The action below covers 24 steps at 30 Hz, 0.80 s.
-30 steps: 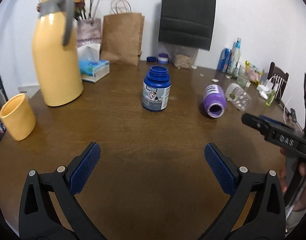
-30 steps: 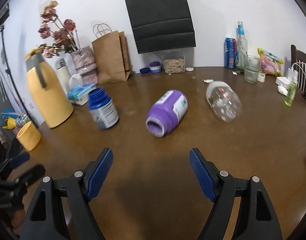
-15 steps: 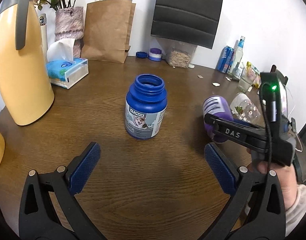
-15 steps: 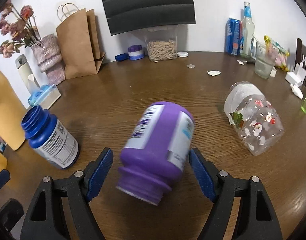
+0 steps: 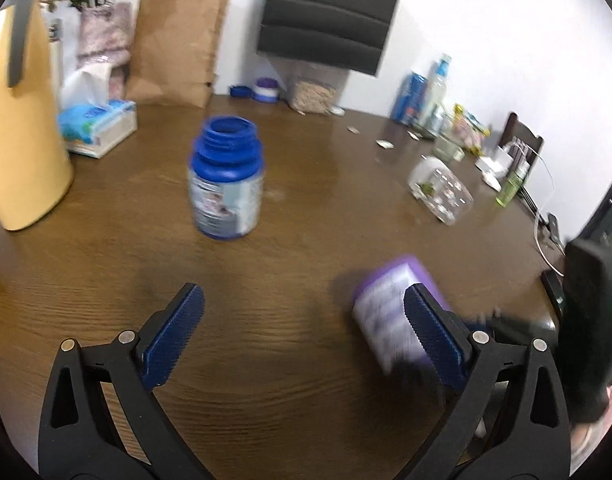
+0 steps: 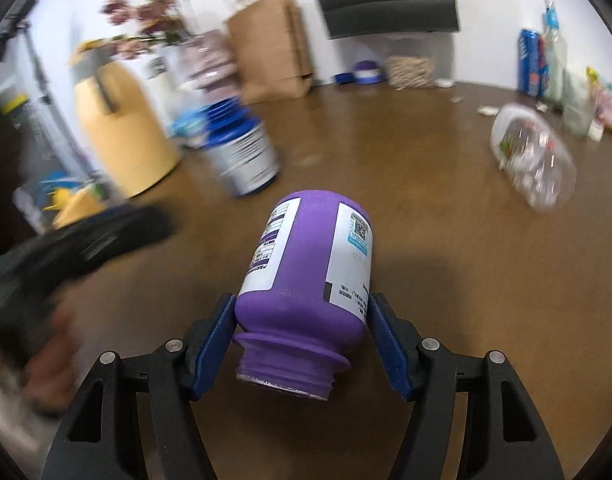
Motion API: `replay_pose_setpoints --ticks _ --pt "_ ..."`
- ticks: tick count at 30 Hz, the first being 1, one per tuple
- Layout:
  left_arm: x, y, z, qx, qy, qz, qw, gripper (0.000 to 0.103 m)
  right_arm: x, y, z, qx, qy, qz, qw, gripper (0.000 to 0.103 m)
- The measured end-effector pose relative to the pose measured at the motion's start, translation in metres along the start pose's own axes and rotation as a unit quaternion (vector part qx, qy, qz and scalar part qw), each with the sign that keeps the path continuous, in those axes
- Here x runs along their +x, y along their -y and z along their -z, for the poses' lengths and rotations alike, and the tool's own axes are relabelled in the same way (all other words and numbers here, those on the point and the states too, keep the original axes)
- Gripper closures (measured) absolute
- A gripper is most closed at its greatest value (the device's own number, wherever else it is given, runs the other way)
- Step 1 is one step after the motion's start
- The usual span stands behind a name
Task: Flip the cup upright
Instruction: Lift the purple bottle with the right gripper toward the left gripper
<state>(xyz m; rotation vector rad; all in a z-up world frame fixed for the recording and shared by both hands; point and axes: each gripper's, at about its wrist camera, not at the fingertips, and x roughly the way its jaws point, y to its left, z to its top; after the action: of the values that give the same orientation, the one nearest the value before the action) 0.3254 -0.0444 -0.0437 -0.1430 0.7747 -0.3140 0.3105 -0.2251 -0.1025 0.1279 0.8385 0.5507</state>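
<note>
Upright open blue bottle (image 5: 226, 178) mid-table; blurred purple bottle (image 5: 389, 312) nearer, right of it, behind wide-apart left gripper (image 5: 304, 330).

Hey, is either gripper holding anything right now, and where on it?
The right gripper grips the purple bottle by the shoulder of its body, just above the neck. The left gripper is open and holds nothing.

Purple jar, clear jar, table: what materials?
Purple jar: likely matte opaque plastic, with moulded neck threads and paper labels. Clear jar: transparent, probably thin plastic, printed festive figures; glass not ruled out. Table: wood or wood veneer, brown grain lines, semi-gloss sheen.
</note>
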Motion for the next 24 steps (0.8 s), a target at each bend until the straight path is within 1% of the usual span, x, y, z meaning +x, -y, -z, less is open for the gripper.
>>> replay_pose_setpoints --ticks 2,4,5,6,8,10,11,13,16,18,22,24 --pt "0.006 0.013 0.002 0.013 -0.011 0.019 0.9997 0.005 -0.009 -0.008 0.017 -0.010 0.004 -0.026 1.000 0.032" --pt "0.017 0.029 0.004 0.030 -0.028 0.031 0.9987 0.005 -0.015 -0.014 0.025 -0.023 0.008 -0.029 0.999 0.032" --pt "0.021 0.033 0.005 0.035 -0.034 0.032 0.9983 0.007 -0.016 -0.015 0.027 -0.023 0.007 -0.028 0.999 0.032" --pt "0.026 0.039 0.006 0.045 -0.042 0.029 0.9977 0.014 -0.016 -0.018 0.028 -0.028 0.005 -0.025 0.999 0.032" --pt "0.033 0.043 0.009 0.058 -0.051 0.015 0.9969 0.023 -0.018 -0.022 0.027 -0.043 0.007 -0.016 0.999 0.031" --pt "0.035 0.041 0.010 0.053 -0.055 0.010 0.9970 0.032 -0.020 -0.025 0.026 -0.063 0.011 0.001 0.998 0.031" --pt "0.034 0.040 0.010 0.050 -0.056 0.006 0.9972 0.038 -0.019 -0.025 0.026 -0.068 0.010 0.010 0.998 0.031" --pt "0.030 0.034 0.010 0.040 -0.050 -0.008 0.9979 0.039 -0.020 -0.022 0.025 -0.070 0.009 0.020 0.997 0.029" --pt "0.025 0.026 0.011 0.025 -0.042 -0.019 0.9986 0.039 -0.020 -0.017 0.026 -0.063 0.010 0.015 0.998 0.027" --pt "0.020 0.024 0.013 0.024 -0.036 -0.027 0.9987 0.039 -0.021 -0.015 0.028 -0.059 0.010 0.019 0.998 0.026" --pt "0.013 0.024 0.015 0.037 -0.029 -0.050 0.9976 0.039 -0.028 -0.009 0.034 -0.042 0.013 0.016 0.999 0.025" --pt "0.007 0.027 0.015 0.051 -0.023 -0.050 0.9972 0.039 -0.031 -0.004 0.033 -0.032 0.014 0.018 0.999 0.025"
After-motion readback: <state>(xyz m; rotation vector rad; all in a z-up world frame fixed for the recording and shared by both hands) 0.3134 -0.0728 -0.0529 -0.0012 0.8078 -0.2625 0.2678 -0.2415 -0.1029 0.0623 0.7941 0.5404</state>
